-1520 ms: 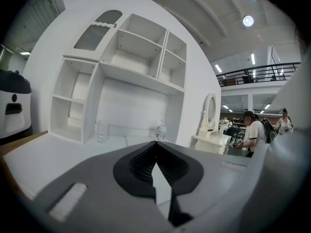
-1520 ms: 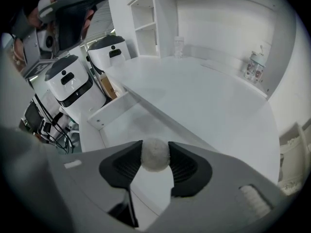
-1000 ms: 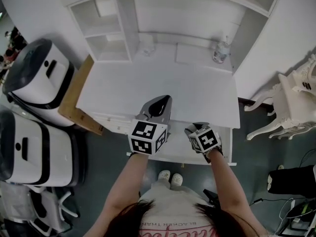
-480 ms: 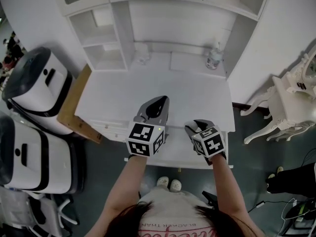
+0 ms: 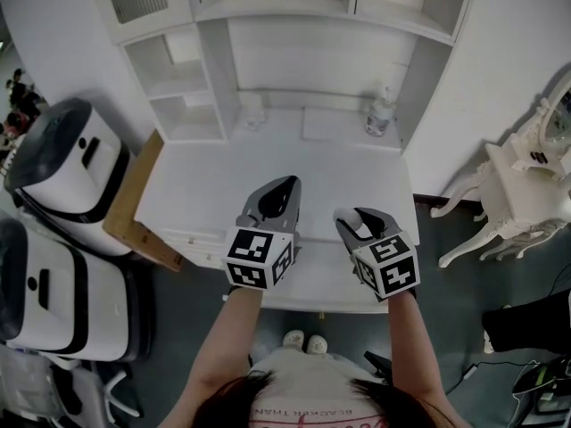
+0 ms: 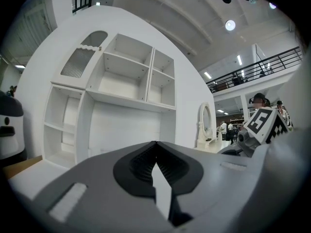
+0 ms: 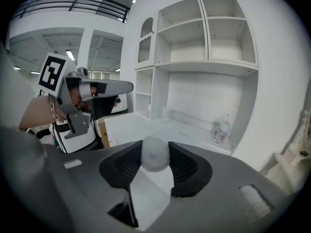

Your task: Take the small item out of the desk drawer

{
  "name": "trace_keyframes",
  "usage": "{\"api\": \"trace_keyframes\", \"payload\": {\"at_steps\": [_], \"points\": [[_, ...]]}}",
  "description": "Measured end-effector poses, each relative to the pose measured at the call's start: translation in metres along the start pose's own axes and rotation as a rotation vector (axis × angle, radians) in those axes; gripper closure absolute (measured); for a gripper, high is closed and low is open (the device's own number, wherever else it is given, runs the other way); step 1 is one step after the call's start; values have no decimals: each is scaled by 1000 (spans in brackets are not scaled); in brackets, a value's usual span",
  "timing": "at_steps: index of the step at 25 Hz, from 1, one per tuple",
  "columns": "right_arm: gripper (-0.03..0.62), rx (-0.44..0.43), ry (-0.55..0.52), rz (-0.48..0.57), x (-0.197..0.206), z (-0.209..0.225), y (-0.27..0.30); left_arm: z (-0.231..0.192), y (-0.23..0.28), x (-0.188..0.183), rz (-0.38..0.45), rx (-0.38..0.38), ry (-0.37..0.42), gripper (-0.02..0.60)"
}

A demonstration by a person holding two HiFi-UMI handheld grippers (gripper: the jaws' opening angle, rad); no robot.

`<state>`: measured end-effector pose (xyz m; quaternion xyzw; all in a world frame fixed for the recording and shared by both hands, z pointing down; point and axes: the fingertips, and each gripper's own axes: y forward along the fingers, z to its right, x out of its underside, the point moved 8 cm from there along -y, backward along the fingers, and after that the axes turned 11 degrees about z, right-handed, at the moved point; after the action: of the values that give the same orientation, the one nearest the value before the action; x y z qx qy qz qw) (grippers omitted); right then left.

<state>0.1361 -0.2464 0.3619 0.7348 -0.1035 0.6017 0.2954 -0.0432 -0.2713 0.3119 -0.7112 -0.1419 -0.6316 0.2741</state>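
The head view looks steeply down from overhead onto the white desk, with the hutch at the desk's far side. The left gripper and right gripper are near the desk's front edge. The left gripper view sits low over the desk, close behind its own jaws. It faces the hutch, and the right gripper's marker cube shows at its right. The right gripper view faces the hutch too, catching the left gripper at its left. All three views share the hutch.

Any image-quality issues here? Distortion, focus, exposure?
Head view: sharp with even light, and the shelf unit leans a little toward the edges. Left gripper view: heavy fisheye, black corner vignette, ceiling lamp blown out, near jaws soft. Right gripper view: same fisheye and vignette, with the fuzzy ball between the jaws slightly soft.
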Motion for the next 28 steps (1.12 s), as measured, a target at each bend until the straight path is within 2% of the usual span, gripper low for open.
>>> {"api": "trace_keyframes", "payload": {"at_steps": [16, 28], "points": [[431, 149, -88, 323, -74, 20, -46, 3, 11, -36, 99, 17, 38, 582], [431, 290, -153, 571, -101, 32, -80, 5, 14, -57, 163, 19, 70, 583]]}}
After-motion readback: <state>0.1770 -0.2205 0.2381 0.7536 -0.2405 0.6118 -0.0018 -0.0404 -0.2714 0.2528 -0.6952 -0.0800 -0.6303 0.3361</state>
